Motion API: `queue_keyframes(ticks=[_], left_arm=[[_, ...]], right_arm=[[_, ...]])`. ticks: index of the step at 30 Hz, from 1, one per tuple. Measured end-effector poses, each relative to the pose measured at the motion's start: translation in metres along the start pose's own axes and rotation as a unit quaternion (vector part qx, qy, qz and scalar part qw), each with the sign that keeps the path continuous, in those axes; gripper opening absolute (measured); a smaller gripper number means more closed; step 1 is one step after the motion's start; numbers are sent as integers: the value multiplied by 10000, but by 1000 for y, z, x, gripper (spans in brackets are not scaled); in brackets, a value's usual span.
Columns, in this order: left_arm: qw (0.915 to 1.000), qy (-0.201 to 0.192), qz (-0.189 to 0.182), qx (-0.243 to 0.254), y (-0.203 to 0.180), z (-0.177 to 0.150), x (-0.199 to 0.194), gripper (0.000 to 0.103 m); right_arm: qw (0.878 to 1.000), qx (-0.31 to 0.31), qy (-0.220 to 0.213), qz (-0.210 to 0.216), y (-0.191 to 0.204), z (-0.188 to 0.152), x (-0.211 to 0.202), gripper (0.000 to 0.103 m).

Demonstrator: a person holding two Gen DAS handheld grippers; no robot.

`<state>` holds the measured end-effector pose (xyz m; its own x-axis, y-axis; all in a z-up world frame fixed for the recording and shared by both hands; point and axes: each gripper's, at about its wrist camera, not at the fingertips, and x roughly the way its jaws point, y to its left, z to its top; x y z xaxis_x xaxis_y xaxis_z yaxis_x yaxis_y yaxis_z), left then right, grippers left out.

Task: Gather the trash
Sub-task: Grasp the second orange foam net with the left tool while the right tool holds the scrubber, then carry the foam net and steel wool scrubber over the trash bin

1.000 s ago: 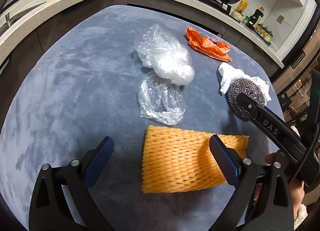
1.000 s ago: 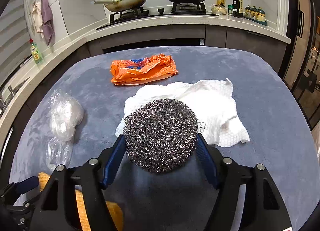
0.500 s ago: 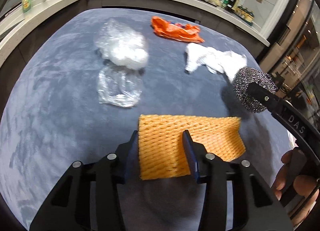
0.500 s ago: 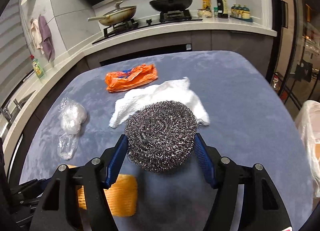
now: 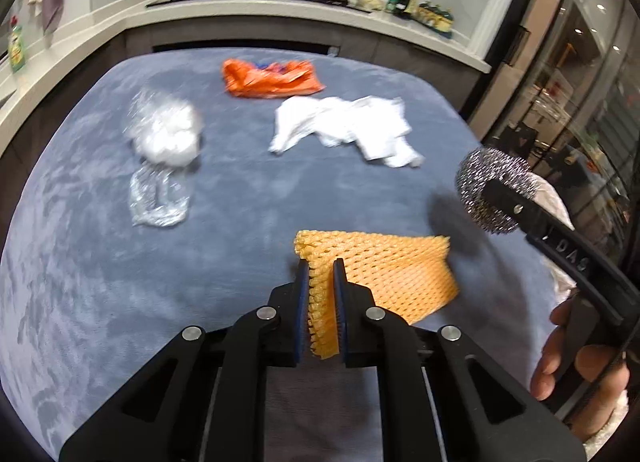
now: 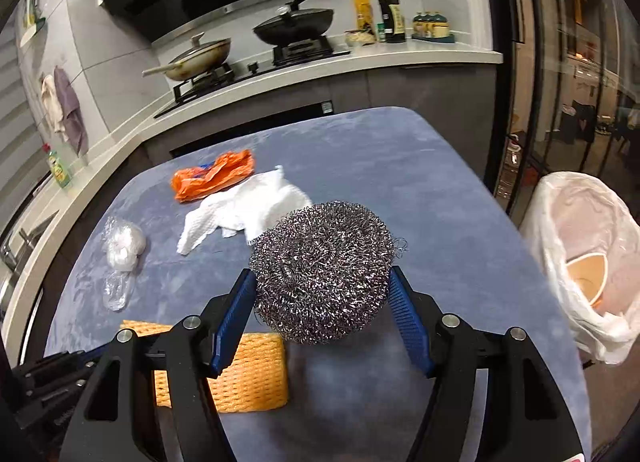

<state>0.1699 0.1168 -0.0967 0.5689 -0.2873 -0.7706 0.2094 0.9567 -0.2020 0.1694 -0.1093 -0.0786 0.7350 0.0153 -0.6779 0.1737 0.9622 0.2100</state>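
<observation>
While pinched edgewise, foam net extends right.

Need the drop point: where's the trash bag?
In the right wrist view, the white trash bag stands open beyond the table's right edge, right of the steel scourer.

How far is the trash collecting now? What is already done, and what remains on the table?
Done: the bin bag beside the table already holds a paper cup. In hand: the left gripper is shut on the orange foam net, and the right gripper grips the steel scourer; neither has reached the bag. Left: the orange wrapper, the paper towel and two clear plastic bags lie on the table.
</observation>
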Motion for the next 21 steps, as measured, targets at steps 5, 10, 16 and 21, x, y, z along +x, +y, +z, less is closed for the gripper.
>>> queue_keyframes(ticks=[5, 10, 16, 21], left_arm=[[9994, -157, -194, 258, -32, 13, -9, 11], [9974, -302, -391, 521, -68, 29, -12, 11], [9931, -428, -692, 849, -121, 46, -9, 11], [9866, -500, -979, 1207, -177, 58, -1, 11]], right_arm=[[9996, 153, -188, -115, -22, 5, -19, 64], [9985, 312, -372, -259, -48, 11, -35, 64], [9951, 551, -620, -533, -89, 16, -59, 64], [9896, 758, -835, -897, -134, 21, -82, 64]])
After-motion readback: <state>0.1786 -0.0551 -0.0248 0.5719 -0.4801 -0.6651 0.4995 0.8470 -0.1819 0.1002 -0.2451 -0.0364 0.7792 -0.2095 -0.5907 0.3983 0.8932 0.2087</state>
